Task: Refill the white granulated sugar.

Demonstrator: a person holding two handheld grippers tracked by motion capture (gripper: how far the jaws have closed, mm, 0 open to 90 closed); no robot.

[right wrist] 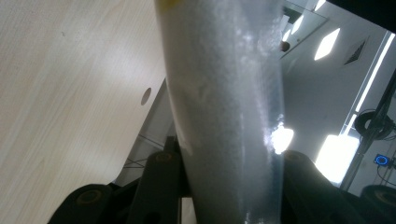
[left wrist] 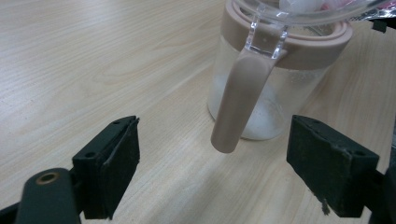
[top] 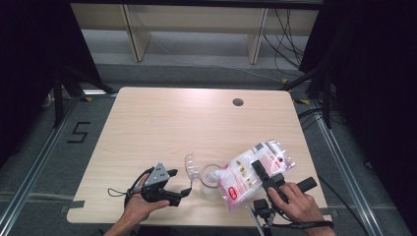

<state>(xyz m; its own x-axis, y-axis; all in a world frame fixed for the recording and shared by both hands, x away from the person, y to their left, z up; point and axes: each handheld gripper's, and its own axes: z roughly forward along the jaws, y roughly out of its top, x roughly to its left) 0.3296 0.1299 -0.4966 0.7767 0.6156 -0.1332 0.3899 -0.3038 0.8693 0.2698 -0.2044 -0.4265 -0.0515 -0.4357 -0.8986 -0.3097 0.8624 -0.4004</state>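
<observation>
A clear jar (top: 210, 181) with a pinkish-brown rim stands near the table's front edge, its clear lid (top: 192, 166) swung open to the left. In the left gripper view the jar (left wrist: 271, 98) holds a little white powder, and its brown handle (left wrist: 240, 98) hangs down the near side. My left gripper (top: 179, 183) (left wrist: 217, 161) stands open just left of the jar, jaws either side of the handle without touching it. A plastic bag (top: 241, 172) (right wrist: 224, 93) of white granules with red print is tilted, its lower end over the jar's mouth. My right gripper (top: 263, 173) (right wrist: 229, 186) is shut on it.
The wooden table (top: 162, 123) has a round cable hole (top: 238, 102) at the back right. Its front edge lies close below both hands. Pale shelving legs (top: 135, 34) stand on the floor beyond, and dark stands flank the table.
</observation>
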